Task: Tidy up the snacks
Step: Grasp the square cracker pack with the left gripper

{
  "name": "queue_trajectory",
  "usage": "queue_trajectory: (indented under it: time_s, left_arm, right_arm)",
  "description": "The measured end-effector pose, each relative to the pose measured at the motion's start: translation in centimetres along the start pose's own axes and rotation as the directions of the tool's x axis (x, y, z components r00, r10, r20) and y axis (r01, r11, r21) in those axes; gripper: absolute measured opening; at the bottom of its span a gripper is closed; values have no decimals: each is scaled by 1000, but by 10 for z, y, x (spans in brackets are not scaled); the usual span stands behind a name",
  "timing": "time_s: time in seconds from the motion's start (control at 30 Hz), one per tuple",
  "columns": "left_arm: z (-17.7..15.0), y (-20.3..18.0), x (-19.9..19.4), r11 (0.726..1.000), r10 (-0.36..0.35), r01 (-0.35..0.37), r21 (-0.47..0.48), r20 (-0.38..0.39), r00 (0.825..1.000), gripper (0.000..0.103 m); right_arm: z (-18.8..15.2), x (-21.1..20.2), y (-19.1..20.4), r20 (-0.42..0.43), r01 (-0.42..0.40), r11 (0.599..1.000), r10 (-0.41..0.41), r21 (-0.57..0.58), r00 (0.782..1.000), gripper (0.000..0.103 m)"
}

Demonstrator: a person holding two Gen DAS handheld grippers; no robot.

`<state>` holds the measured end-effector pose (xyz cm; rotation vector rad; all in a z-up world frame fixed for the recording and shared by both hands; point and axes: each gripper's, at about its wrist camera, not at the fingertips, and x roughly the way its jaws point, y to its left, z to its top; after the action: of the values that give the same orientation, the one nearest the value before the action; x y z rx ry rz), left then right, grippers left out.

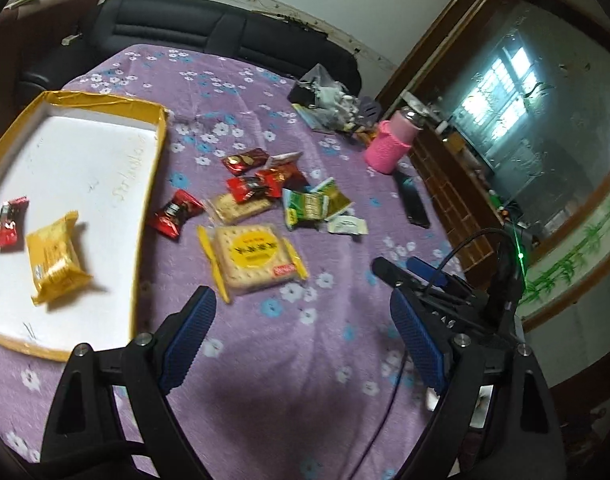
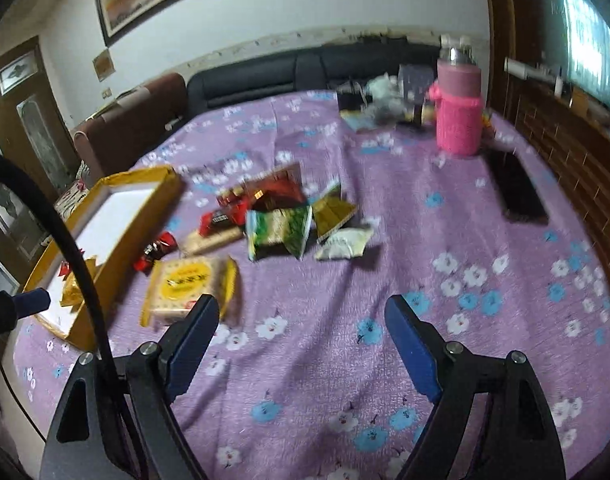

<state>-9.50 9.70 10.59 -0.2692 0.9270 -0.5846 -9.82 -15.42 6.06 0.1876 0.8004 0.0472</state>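
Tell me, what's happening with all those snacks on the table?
Someone is tidying snacks into a yellow box. Two packets already lie inside: a yellow one and a small red one. The rest sit in a pile on the purple tablecloth, with a big cracker packet nearest. The left hand-held gripper and the right hand-held gripper are both open and empty.

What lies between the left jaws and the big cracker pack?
Only bare purple cloth, seen in the left wrist view; the left gripper is open and empty, just short of the cracker pack.
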Motion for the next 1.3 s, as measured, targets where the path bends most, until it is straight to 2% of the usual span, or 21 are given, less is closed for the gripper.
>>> queue_trajectory:
  time_s: [0.1, 0.2, 0.27, 0.3, 0.47, 0.53, 0.6, 0.67, 0.73, 0.8, 0.83, 0.87, 0.93, 1.03, 1.1, 1.17, 1.3]
  left_arm:
    - [8, 8, -1, 997, 80, -80, 19, 26, 996, 89]
    - [10, 16, 6, 990, 130, -131, 47, 20, 991, 87]
    - [10, 17, 17, 990, 126, -125, 69, -8, 992, 68]
    - [10, 16, 25, 990, 119, -116, 83, -31, 992, 66]
    - [12, -4, 73, 971, 171, -149, 185, -111, 979, 66]
    - [19, -12, 91, 950, 221, -189, 250, -106, 970, 67]
    - [32, -13, 113, 933, 242, -200, 299, -111, 964, 68]
    - [41, -8, 131, 931, 255, -202, 304, -147, 956, 69]
    - [45, -1, 152, 933, 260, -190, 304, -208, 943, 69]
    - [44, -2, 160, 922, 277, -194, 334, -221, 935, 70]
    - [41, -2, 162, 927, 262, -167, 336, -259, 930, 70]
    - [36, -3, 162, 945, 201, -99, 311, -316, 927, 70]
    - [28, -8, 159, 953, 136, -24, 301, -359, 923, 70]
    - [16, -19, 152, 946, 131, -5, 324, -368, 921, 72]
    - [9, -26, 146, 928, 163, -35, 371, -321, 933, 75]
    - [-1, -38, 140, 884, 220, -82, 460, -255, 942, 77]
    - [-12, -44, 135, 833, 254, -102, 543, -213, 944, 83]
  right_arm:
    - [9, 4, -17, -2, -10, 999, 11, 47, 1000, 83]
    - [16, 9, -30, 7, -28, 997, 28, 68, 1000, 82]
    - [19, 17, -33, -6, -31, 997, 31, 73, 1000, 82]
    - [20, 22, -34, -10, -38, 996, 39, 76, 999, 82]
    - [18, 40, -40, 12, -103, 988, 103, 117, 995, 82]
    - [16, 41, -43, 34, -129, 983, 125, 134, 992, 82]
    - [16, 42, -47, 52, -144, 978, 137, 149, 989, 82]
    - [15, 42, -51, 63, -150, 974, 142, 170, 988, 82]
    - [15, 43, -56, 65, -153, 969, 143, 195, 988, 82]
    - [14, 44, -61, 64, -162, 964, 151, 211, 986, 82]
    - [14, 44, -62, 65, -165, 962, 154, 217, 986, 82]
    - [14, 45, -63, 67, -169, 960, 157, 222, 985, 82]
    - [14, 45, -65, 70, -178, 956, 166, 232, 984, 82]
    - [14, 44, -67, 72, -184, 954, 172, 236, 983, 82]
    - [15, 43, -68, 81, -182, 954, 167, 239, 983, 82]
    - [15, 41, -70, 87, -178, 954, 161, 243, 983, 82]
    - [14, 39, -76, 97, -169, 951, 149, 259, 984, 82]
